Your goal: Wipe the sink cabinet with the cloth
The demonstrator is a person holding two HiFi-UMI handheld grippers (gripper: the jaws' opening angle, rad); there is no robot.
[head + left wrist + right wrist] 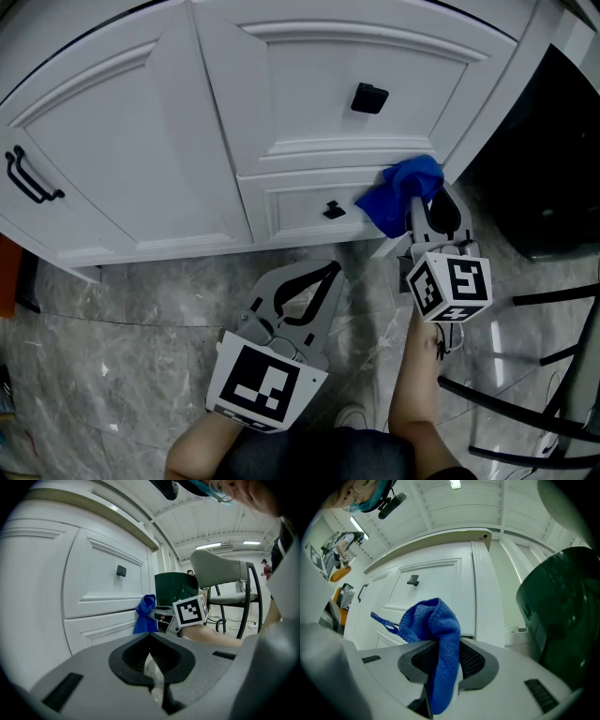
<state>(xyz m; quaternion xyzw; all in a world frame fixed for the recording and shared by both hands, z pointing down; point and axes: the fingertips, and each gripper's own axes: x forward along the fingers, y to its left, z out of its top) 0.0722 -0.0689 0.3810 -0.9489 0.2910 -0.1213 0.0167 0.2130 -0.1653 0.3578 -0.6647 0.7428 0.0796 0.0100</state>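
Observation:
The white sink cabinet (141, 159) fills the top of the head view, with a black pull (368, 97) on its upper panel and a small knob (334, 210) on the lower drawer. A blue cloth (403, 187) rests against the drawer's right end, by the cabinet's corner post. My right gripper (418, 199) is shut on it; in the right gripper view the cloth (436, 634) bunches out of the right gripper (440, 660) toward the cabinet (440, 583). My left gripper (330, 270) hovers low over the floor, left of the right one, shut and holding nothing. The left gripper (151, 660) faces the cloth (145, 616).
A dark green bin (553, 169) stands right of the cabinet, close to the cloth. Black chair legs (553, 375) cross the floor at the lower right. The left door carries a black handle (28, 178). An orange object (7, 277) sits at the left edge on the marble floor (141, 328).

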